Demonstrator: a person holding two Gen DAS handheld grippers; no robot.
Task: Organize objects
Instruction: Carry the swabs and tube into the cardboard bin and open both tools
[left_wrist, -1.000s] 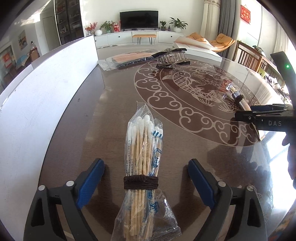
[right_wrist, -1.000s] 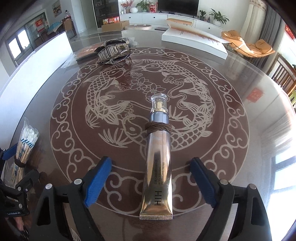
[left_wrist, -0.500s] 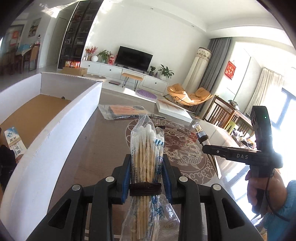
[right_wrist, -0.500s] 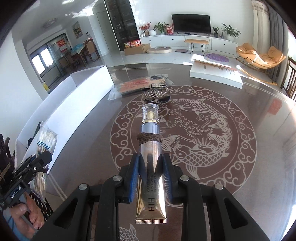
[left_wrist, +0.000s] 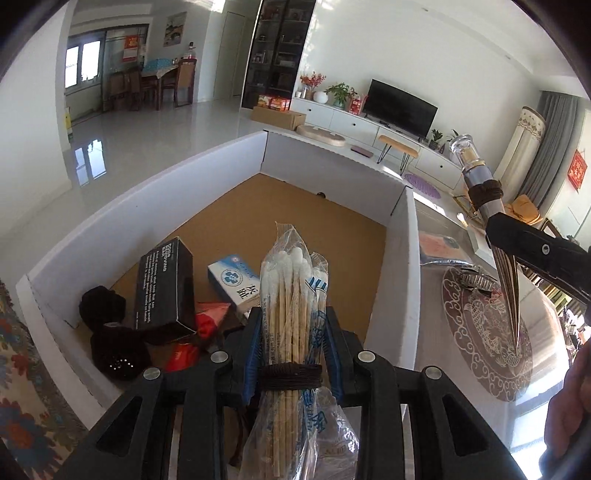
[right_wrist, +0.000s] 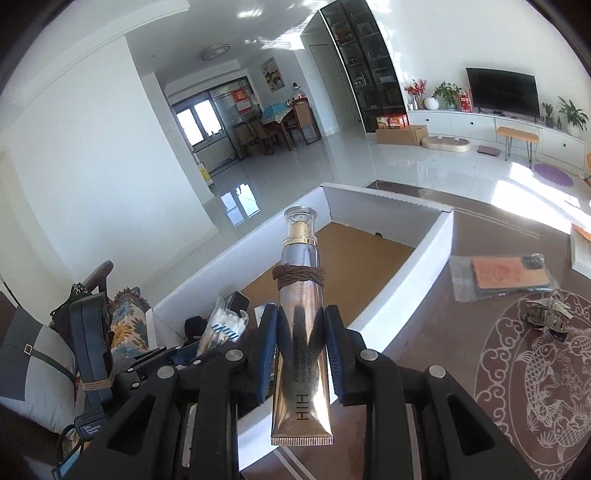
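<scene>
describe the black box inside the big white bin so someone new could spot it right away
Start at the big white bin with the brown cardboard floor, beside the round table. At its near end lies a small pile of things; the black box leans there between a dark knitted ball and a blue and white packet. It is the only black carton, with small white print down its side.

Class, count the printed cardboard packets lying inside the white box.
2: a black packet leaning near the left wall, and a white-and-blue packet just right of it. Others may be hidden under the clutter or behind the left gripper.
</scene>
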